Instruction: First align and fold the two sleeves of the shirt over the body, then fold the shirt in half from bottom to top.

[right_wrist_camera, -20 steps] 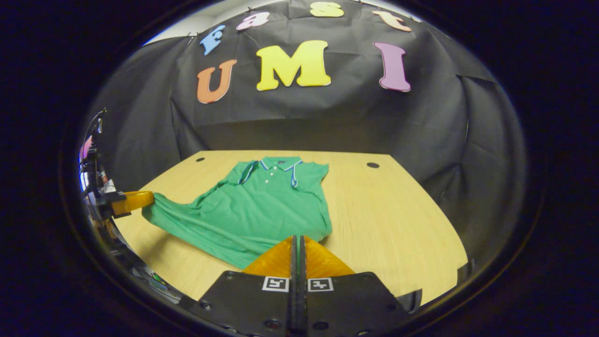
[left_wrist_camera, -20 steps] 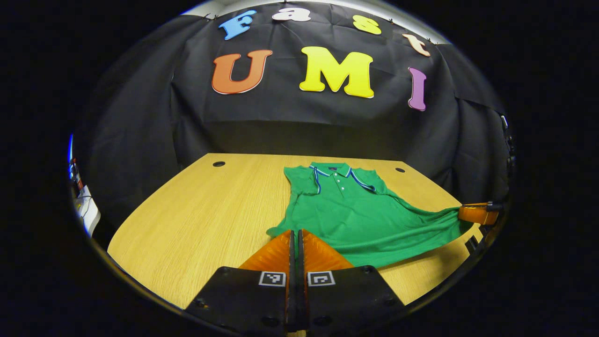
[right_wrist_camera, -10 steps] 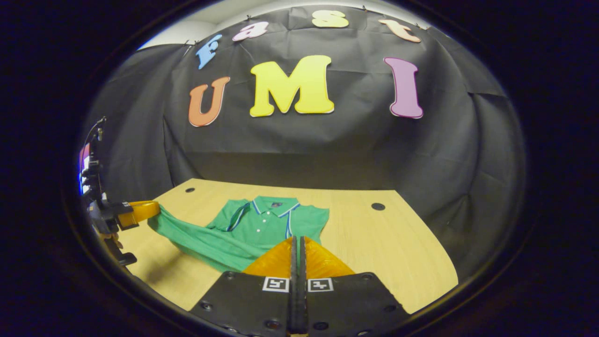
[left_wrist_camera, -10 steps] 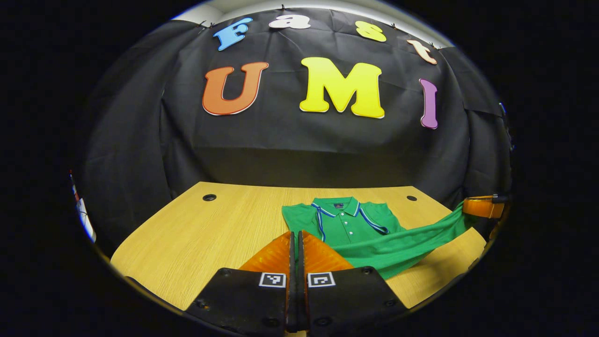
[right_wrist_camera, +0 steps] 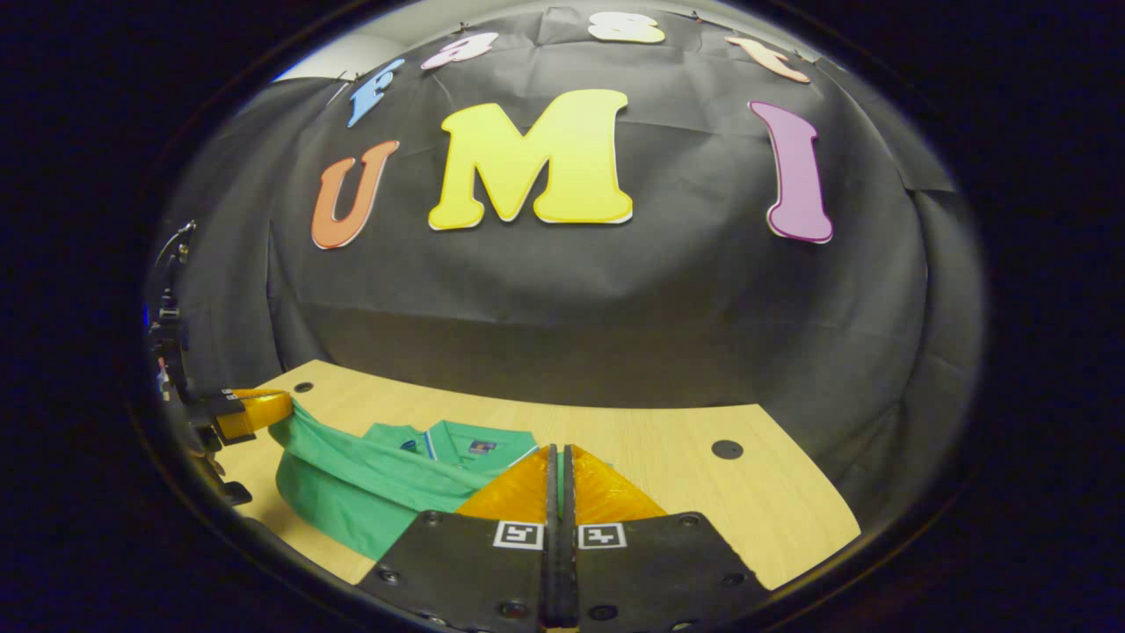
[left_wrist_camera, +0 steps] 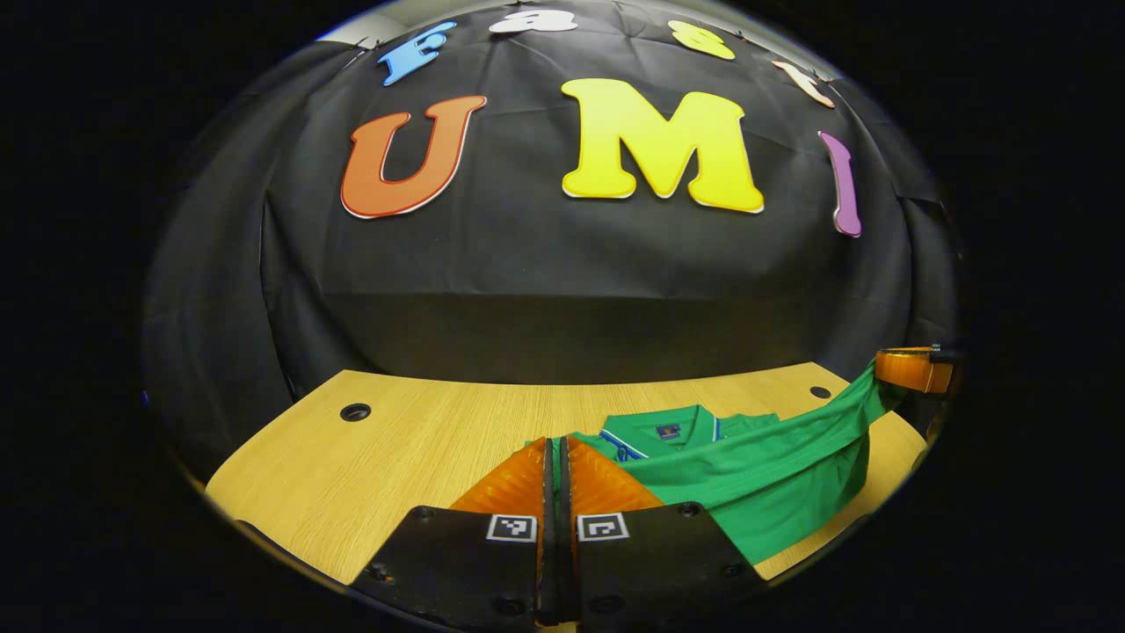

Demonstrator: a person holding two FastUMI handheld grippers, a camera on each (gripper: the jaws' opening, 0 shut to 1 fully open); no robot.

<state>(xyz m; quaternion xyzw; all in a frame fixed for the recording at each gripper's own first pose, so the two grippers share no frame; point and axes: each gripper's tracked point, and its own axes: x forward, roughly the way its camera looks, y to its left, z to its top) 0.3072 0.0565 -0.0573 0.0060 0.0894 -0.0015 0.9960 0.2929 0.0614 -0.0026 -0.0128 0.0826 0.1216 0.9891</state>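
Both grippers (left_wrist_camera: pixel 555 453) (right_wrist_camera: pixel 555 462) pinch the green polo shirt's (left_wrist_camera: pixel 773 475) hem aloft; uneven travel could skew the fold.

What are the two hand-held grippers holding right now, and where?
Both hold the green shirt by its bottom hem: left hand-held gripper at one corner, right hand-held gripper at the other.

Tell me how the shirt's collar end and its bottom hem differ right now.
The collar lies flat on the table; the hem is lifted, stretched between the left gripper and right gripper. The collar has striped trim and buttons; the hem is plain. Both are green.
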